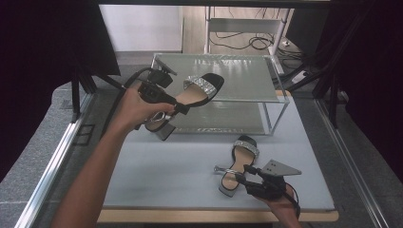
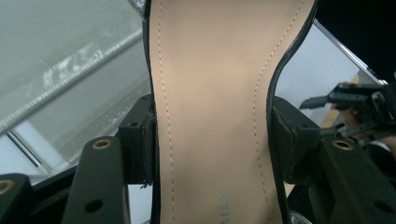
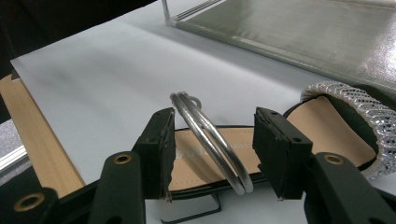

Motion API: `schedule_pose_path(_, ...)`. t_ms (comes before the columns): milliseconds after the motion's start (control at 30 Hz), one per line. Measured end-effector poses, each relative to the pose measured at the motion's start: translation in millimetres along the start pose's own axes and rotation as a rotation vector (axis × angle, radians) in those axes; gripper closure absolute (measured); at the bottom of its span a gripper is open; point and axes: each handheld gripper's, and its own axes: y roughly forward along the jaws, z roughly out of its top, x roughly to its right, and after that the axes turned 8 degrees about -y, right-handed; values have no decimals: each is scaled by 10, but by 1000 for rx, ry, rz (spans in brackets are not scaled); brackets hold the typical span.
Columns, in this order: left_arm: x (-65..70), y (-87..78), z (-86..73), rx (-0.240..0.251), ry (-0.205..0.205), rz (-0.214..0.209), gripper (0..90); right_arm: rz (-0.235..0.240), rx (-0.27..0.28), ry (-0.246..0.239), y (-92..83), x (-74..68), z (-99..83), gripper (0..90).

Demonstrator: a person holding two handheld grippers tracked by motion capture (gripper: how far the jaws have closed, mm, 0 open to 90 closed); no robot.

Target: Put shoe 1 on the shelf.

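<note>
A block-heeled sandal with a tan insole and a glittery toe strap hangs in the air in front of the glass rack. My left gripper is shut on it. In the left gripper view the pads press both edges of the insole. The matching sandal lies flat on the white mat. My right gripper reaches over its heel end with jaws open. They stand on either side of the silver ankle ring without touching it, and the right gripper hovers above that insole.
A two-level glass rack stands at the back of the mat, and its lower shelf lies just beyond the lying sandal. The white mat covers a wooden table whose edge is close by. Dark curtains flank both sides.
</note>
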Motion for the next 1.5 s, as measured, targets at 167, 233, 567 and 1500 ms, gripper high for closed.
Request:
schedule_pose_path(167, -70, 15, 114, 2, -16, -3, 420, 4, -2, 2, 8, -2, -3, 487)
schedule_pose_path(233, -105, 29, 180, -1, -26, 10, 420, 6, -3, 2, 14, -1, -6, 487)
schedule_pose_path(567, -336, 94, 702, 26, -99, 32, 421, 4, 8, 4, -12, 5, 6, 487)
schedule_pose_path(1500, -685, 642, 1474, 63, -286, 99, 420, 8, 30, 20, -114, 8, 7, 486)
